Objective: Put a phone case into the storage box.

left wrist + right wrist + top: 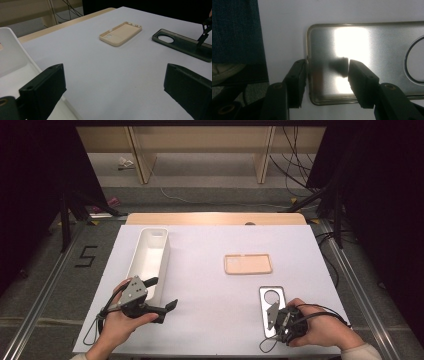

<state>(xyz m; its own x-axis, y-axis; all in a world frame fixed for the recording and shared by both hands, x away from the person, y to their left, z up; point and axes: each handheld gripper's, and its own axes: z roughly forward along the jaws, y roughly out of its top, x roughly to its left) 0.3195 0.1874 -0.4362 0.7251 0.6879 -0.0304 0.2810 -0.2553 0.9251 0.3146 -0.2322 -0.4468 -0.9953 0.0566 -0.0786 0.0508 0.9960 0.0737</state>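
In the high view the right gripper (278, 320) covers the near end of the dark phone case (272, 300), so its jaws and how they meet the case cannot be seen there. In the right gripper view the far end of that case (367, 50), with its round camera opening, runs off the right edge beyond the jaws, and bright glare washes out the surface just ahead of them. In the left gripper view the white tray (12, 62) beside the left jaw is cut off at the left and bottom edges, and both jaws run off the bottom edge.
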